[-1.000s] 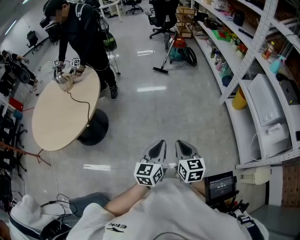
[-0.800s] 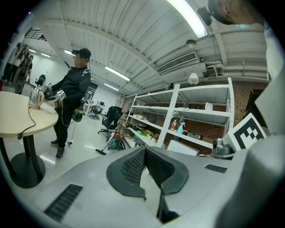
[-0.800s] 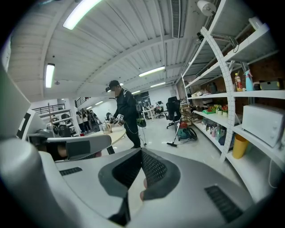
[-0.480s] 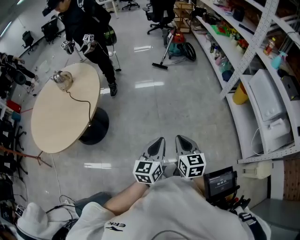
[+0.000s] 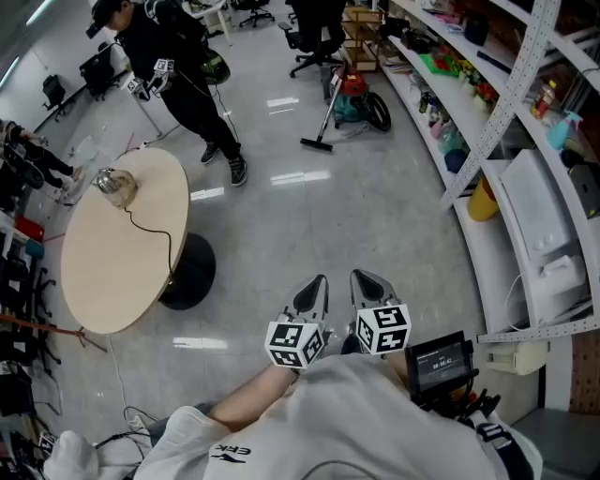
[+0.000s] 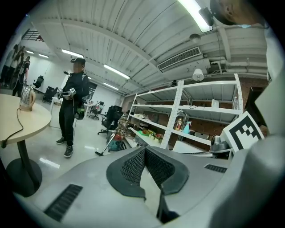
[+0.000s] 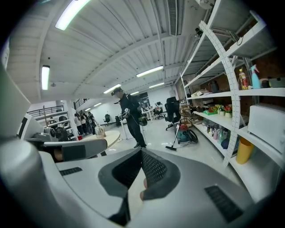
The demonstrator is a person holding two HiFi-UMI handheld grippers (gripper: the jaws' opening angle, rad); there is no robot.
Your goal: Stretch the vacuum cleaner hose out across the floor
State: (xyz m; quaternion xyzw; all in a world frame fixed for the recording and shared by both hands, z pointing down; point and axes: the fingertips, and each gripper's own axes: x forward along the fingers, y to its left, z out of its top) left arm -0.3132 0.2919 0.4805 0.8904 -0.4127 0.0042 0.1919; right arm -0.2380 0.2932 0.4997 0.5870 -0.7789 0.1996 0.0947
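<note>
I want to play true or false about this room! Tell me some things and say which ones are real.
1. The left gripper and the right gripper are both shut and empty. True.
2. A kettle sits on the round table. True.
3. The vacuum cleaner stands on the table. False: it is on the floor by the shelves.
4. The person in black is sitting down. False: that person is on their feet.

1. I read this as a research lab or workshop: tall metal shelving (image 5: 502,103) crowded with supplies lines the right side.
2. Polished floor (image 5: 356,216), office chairs (image 5: 314,37), a round table (image 5: 94,281), ceiling strip lights (image 7: 71,13).
</note>
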